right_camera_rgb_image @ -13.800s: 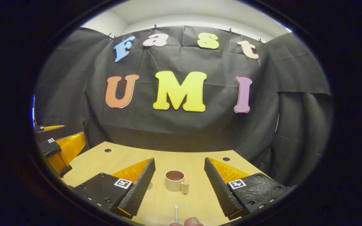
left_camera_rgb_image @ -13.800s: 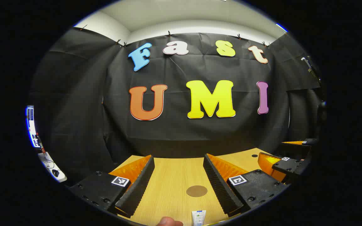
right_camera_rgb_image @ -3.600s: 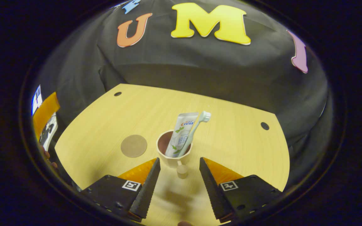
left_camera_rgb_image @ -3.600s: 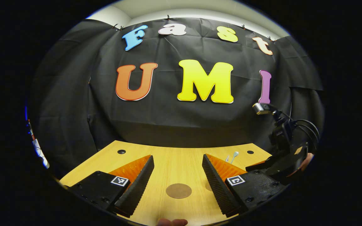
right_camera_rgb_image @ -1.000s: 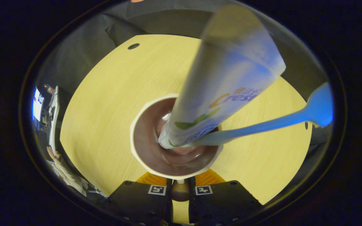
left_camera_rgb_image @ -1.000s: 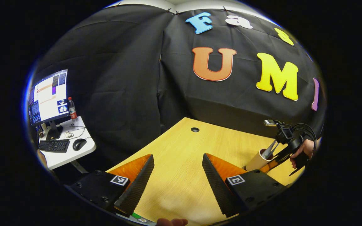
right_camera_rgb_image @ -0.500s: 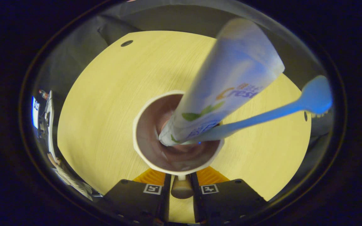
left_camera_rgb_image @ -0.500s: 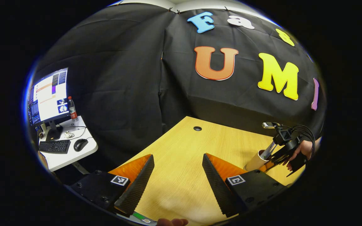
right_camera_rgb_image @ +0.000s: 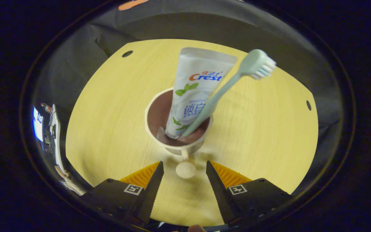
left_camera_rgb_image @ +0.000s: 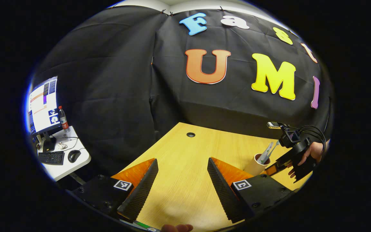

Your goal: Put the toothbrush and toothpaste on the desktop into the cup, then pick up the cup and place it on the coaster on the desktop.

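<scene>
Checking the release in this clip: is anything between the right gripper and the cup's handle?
Nothing visible. The right gripper is open, its fingers either side of the handle of the cup, with bare desk between. The toothpaste and toothbrush stand in the cup, beyond the handle.

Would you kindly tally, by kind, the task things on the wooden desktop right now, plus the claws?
Cup: 1
Toothpaste tube: 1
Toothbrush: 1
Claws: 2, the left claw and the right claw, both open and empty
Total: 5
</scene>
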`<state>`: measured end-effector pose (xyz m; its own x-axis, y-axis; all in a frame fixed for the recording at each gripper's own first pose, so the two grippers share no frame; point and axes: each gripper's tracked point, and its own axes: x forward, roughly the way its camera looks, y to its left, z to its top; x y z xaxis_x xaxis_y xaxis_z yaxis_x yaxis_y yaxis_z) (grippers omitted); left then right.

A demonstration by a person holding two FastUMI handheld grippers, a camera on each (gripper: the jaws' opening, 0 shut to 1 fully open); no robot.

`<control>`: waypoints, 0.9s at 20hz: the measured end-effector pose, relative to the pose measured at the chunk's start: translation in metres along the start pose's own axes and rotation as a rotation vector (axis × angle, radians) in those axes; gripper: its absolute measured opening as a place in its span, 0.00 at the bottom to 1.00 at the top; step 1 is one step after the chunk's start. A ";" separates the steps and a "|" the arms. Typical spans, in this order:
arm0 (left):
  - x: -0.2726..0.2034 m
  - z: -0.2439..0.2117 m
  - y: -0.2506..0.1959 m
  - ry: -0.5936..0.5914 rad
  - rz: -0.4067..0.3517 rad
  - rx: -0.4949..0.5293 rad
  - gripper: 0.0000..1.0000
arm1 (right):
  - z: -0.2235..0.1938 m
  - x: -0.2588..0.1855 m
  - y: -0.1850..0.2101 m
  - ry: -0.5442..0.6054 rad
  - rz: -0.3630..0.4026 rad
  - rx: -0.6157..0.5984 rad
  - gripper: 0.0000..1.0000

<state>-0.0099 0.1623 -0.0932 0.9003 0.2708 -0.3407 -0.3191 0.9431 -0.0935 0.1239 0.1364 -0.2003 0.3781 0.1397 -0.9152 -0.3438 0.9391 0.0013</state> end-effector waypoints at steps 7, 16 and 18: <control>-0.001 0.011 -0.069 -0.022 -0.142 0.046 0.98 | -0.018 -0.064 -0.032 -0.203 -0.070 0.017 0.83; -0.025 0.088 -0.164 -0.146 -0.291 0.058 0.97 | 0.011 -0.218 -0.093 -0.687 -0.236 0.094 0.84; -0.031 0.106 -0.180 -0.178 -0.314 0.057 0.97 | 0.014 -0.253 -0.101 -0.788 -0.264 0.104 0.83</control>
<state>0.0507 0.0042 0.0334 0.9909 -0.0088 -0.1345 -0.0066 0.9935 -0.1138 0.0748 0.0104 0.0367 0.9385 0.0535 -0.3411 -0.0931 0.9905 -0.1008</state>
